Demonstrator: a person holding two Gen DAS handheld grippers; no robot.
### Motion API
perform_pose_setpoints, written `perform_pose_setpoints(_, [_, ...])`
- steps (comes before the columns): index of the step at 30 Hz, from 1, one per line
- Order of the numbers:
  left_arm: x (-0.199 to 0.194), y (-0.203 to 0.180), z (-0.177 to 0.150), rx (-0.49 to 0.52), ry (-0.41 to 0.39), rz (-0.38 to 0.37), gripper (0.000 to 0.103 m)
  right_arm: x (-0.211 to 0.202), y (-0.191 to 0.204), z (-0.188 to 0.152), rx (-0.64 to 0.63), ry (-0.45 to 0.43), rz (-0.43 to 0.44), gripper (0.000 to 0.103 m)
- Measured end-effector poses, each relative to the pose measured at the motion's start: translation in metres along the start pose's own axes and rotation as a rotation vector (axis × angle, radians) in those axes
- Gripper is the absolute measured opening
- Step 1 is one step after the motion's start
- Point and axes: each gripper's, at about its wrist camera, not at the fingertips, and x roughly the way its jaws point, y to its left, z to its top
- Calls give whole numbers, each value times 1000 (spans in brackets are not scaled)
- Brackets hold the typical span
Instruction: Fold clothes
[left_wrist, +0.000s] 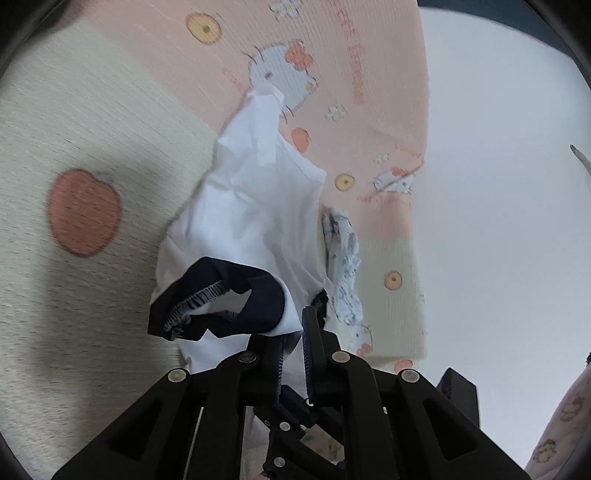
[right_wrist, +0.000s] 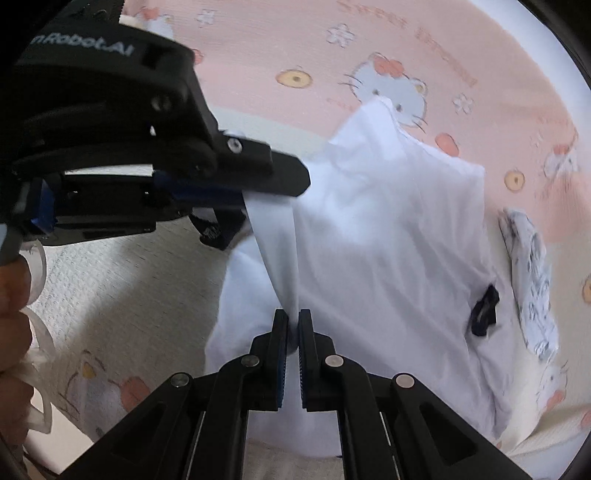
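Observation:
A white garment (left_wrist: 255, 206) with navy trim (left_wrist: 221, 295) is lifted off a pink and cream cartoon-print mat (left_wrist: 110, 110). My left gripper (left_wrist: 293, 332) is shut on its near edge, beside the navy trim. In the right wrist view the same garment (right_wrist: 388, 240) drapes down onto the mat (right_wrist: 258, 44), with a navy bit (right_wrist: 484, 310) showing at its right side. My right gripper (right_wrist: 293, 321) is shut on a pulled-up fold of the white cloth. The left gripper (right_wrist: 273, 194) reaches in from the left, pinching a strip of the same cloth.
A small folded cloth with a dark print (right_wrist: 532, 280) lies on the mat just right of the garment, also in the left view (left_wrist: 343, 258). A hand (right_wrist: 11, 314) holds the left gripper. Beyond the mat's right edge is a plain white surface (left_wrist: 498, 184).

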Motion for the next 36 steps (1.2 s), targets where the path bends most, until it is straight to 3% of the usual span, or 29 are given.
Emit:
perform_pose_setpoints(5, [17, 0, -1, 17, 41, 38, 8, 10, -23, -11, 96, 52, 62, 2])
perform_pose_setpoints(12, [43, 30, -6, -55, 132, 145, 7, 29, -53, -31, 220, 118, 149, 3])
perform_pose_setpoints(19, [37, 49, -13, -154, 94, 103, 7, 26, -52, -34, 143, 110, 171, 5])
perform_pose_setpoints(22, [29, 39, -14, -142, 52, 139, 8, 24, -54, -35, 124, 110, 190, 25])
perform_pose_setpoints(24, [25, 31, -14, -134, 47, 137, 19, 22, -54, -35, 95, 116, 188, 57])
perform_pose_setpoints(26, [21, 22, -15, -126, 43, 136, 57, 19, -54, -36, 60, 126, 181, 59])
perform_pose_setpoints(27, [19, 18, -15, -121, 41, 135, 61, 17, -56, -37, 60, 122, 181, 59])
perform_pose_setpoints(33, [6, -2, -17, -108, 30, 134, 63, 6, -74, -39, 136, 87, 225, 59])
perform_pose_setpoints(36, [-2, -4, -18, -86, 24, 167, 63, 2, -80, -39, 162, 66, 230, 61])
